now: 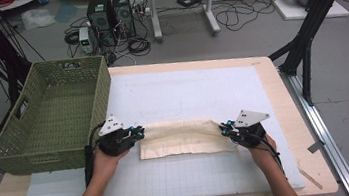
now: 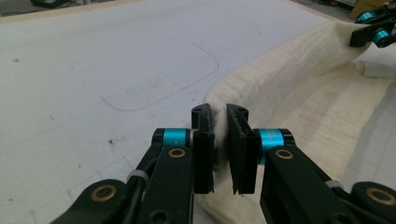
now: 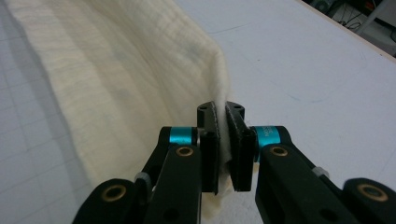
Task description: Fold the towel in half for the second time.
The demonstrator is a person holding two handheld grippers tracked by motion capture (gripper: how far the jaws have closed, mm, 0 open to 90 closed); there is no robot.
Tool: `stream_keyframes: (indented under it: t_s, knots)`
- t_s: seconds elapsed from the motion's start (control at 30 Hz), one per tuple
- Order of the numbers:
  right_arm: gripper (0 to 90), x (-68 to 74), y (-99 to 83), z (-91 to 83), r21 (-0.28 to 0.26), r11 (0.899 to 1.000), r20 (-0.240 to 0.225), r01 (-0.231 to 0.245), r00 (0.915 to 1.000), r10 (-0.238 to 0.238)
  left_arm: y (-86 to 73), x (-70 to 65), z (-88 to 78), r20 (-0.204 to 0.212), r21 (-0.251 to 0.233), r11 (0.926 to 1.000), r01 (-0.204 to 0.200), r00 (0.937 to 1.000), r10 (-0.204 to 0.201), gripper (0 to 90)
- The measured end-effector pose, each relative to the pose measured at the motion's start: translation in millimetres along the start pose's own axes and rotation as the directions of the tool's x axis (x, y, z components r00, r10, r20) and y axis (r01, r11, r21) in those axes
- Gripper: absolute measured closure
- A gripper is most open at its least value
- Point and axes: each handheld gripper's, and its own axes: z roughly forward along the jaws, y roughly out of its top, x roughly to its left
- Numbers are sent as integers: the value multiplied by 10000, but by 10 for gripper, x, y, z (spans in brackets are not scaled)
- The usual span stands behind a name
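A cream knitted cloth point(image 1: 182, 138) lies folded lengthwise on the white gridded mat point(image 1: 186, 89). My left gripper point(image 1: 139, 131) holds its left end, and in the left gripper view the jaws point(image 2: 220, 112) are pinched on the raised edge of the cloth point(image 2: 303, 102). My right gripper point(image 1: 225, 129) holds the right end. In the right gripper view the pads point(image 3: 220, 109) squeeze a thin fold of the cloth point(image 3: 116, 70), which rises between them. The right gripper point(image 2: 373, 30) also shows far off in the left gripper view, at the cloth's other end. The far edge of the cloth is lifted between the two grippers.
A green woven basket point(image 1: 43, 157) stands on the table's left side, close to my left hand. The wooden table point(image 1: 285, 114) borders the mat. Beyond the table are computer cases, cables and a black tripod on the floor.
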Motion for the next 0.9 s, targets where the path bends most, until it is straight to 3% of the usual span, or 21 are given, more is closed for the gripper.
stream_keyframes:
  t_s: [0.53,0.67,0.8,0.9]
  knots:
    - [848,176,-130,-140,66,9998,-167,196,9997,-195,-226,-123,-107,258,408,9991,-151,9996,141,800]
    - [847,223,-164,-169,203,9987,-313,476,9984,-470,-252,-124,-126,327,501,9987,85,9994,-101,733]
    - [847,234,-193,-201,271,9980,-319,564,9979,-555,-135,-148,-205,387,-95,9997,237,9990,-233,584]
    - [848,238,-201,-215,338,9973,-384,659,9972,-646,16,-155,-257,418,-698,9970,347,9986,-319,524]
